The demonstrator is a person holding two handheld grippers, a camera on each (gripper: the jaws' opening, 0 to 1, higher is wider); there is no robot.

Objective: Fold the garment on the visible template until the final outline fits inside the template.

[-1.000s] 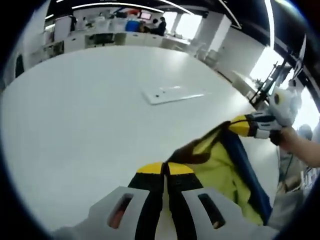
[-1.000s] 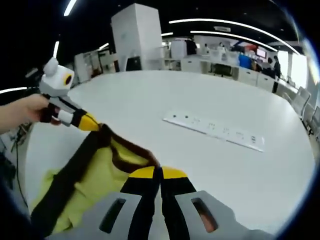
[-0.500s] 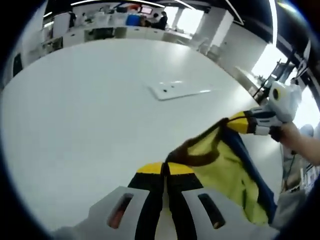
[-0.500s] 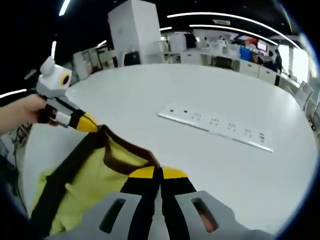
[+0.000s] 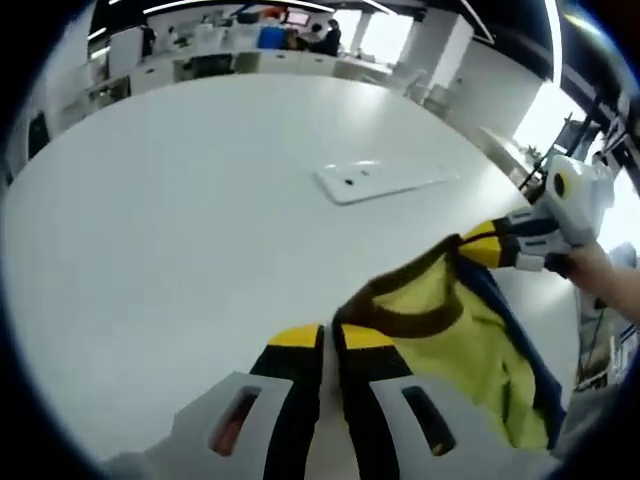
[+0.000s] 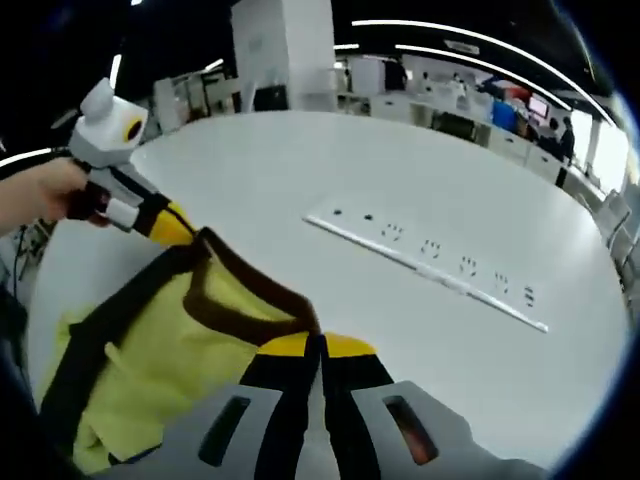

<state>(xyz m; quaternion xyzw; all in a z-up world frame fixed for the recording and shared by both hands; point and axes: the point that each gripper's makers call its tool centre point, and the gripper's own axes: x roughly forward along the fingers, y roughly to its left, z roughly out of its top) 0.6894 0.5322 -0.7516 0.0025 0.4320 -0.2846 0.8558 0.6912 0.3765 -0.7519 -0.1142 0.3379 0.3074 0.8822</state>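
Observation:
A yellow garment with a brown collar and a dark blue edge hangs above the white table, held by both grippers. In the left gripper view my left gripper is shut on the brown collar. My right gripper comes in from the right, shut on the garment's upper edge. In the right gripper view my right gripper is shut on the collar of the garment. The left gripper, held by a hand, pinches the far corner. The collar stretches between the two.
A flat white strip with small holes lies on the table beyond the garment, also seen as a long strip in the right gripper view. Desks, a white pillar and people stand far behind the table's far edge.
Both grippers keep their hold. The garment has moved a little farther over the table, and the collar now spreads wider between the grippers. Both views have shifted with the hands.

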